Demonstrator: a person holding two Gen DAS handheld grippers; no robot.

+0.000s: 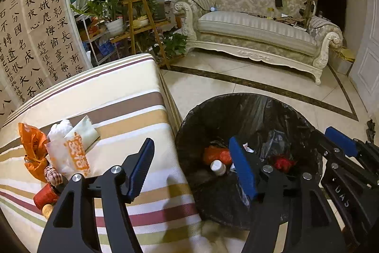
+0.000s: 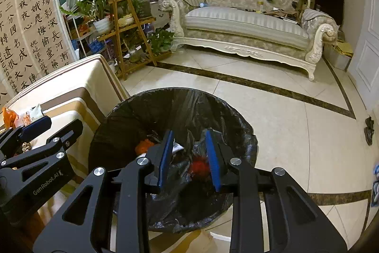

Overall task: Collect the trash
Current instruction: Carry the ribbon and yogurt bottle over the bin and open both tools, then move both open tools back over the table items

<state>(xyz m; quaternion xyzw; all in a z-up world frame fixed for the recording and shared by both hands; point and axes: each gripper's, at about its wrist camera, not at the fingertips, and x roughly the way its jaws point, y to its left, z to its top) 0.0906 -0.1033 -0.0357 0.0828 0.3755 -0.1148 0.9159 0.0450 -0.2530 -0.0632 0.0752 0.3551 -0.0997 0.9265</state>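
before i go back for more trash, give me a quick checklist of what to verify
1. Left hand-held gripper empty: ok, jaws apart, nothing between them.
2. Right hand-held gripper empty: ok, jaws apart over the bin, nothing pinched.
3. Dropped trash inside the bin: ok, an orange bag, a small white bottle and a red scrap lie in the black liner.
4. Trash left on the striped table: not ok, an orange bag, a white printed bag and a red can remain.
5. Room left in the bin: ok, only the bottom is covered.
6. Floor right beside the bin clean: cannot tell, the grippers hide it.
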